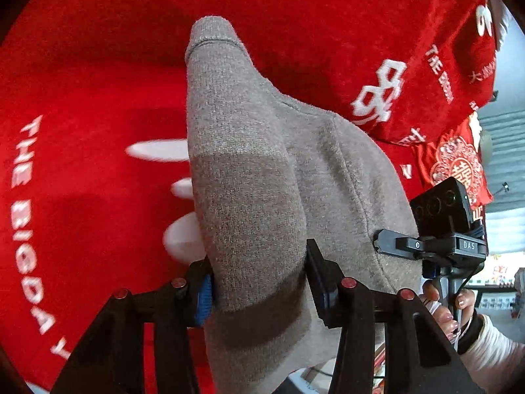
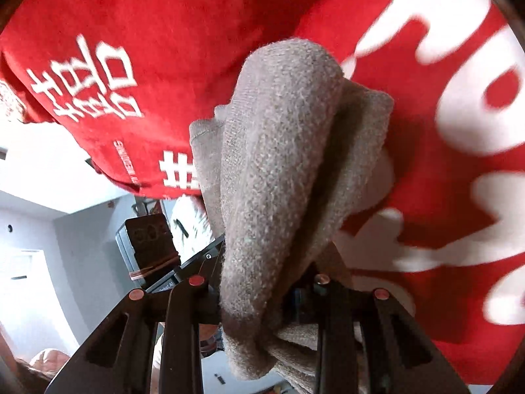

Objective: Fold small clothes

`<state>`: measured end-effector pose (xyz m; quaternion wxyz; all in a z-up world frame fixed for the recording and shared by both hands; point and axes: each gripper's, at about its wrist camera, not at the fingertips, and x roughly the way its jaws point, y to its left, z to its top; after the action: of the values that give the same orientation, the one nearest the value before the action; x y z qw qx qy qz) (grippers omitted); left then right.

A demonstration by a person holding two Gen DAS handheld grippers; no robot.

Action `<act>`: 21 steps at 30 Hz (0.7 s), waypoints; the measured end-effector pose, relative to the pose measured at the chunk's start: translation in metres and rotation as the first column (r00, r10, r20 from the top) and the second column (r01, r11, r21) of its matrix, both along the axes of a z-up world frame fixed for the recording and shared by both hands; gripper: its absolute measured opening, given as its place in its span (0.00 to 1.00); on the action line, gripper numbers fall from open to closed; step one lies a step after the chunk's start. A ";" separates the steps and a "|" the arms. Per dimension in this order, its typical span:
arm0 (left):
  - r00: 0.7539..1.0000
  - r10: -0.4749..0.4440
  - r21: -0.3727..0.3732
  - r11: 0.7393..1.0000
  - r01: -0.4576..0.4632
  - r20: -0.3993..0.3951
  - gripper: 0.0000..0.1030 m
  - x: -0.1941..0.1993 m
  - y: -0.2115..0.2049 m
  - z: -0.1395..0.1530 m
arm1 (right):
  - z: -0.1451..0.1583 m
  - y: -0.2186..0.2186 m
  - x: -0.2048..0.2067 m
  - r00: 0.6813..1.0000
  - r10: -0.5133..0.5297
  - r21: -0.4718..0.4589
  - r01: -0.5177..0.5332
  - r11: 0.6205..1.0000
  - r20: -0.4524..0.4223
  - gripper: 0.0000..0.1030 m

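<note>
A small grey knit garment (image 1: 262, 170) with darker bands is held up above a red cloth (image 1: 82, 98) printed with white letters. My left gripper (image 1: 259, 282) is shut on one part of the garment, which fills the gap between its fingers. My right gripper (image 2: 262, 292) is shut on another bunched part of the same garment (image 2: 279, 164). The right gripper also shows in the left wrist view (image 1: 439, 229), at the garment's right side, held by a hand.
The red cloth (image 2: 164, 49) covers the surface and hangs over its edge. A red decorated cloth (image 1: 459, 164) hangs at the right. Beyond the edge are white walls and floor (image 2: 49, 229).
</note>
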<state>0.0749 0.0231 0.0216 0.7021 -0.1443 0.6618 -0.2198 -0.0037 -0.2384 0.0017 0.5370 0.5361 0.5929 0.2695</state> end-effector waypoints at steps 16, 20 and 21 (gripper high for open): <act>0.987 0.159 0.176 0.972 -0.156 0.000 0.49 -0.046 0.109 -0.042 | 0.016 0.085 0.016 0.935 0.352 -0.646 -0.245 0.723 0.039 0.26; 0.988 0.151 0.232 0.961 -0.153 0.026 0.51 -0.048 0.106 -0.046 | -0.001 0.084 0.011 0.910 0.414 -0.777 -0.264 0.571 -0.005 0.25; 0.988 0.150 0.244 0.958 -0.152 0.026 0.56 -0.049 0.105 -0.049 | -0.002 0.083 0.010 0.914 0.405 -0.781 -0.255 0.569 -0.004 0.26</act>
<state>0.0263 0.1279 -0.0274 0.7316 -0.1056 0.6684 -0.0826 0.0063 -0.1549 -0.0004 0.7026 0.1098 0.6902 0.1335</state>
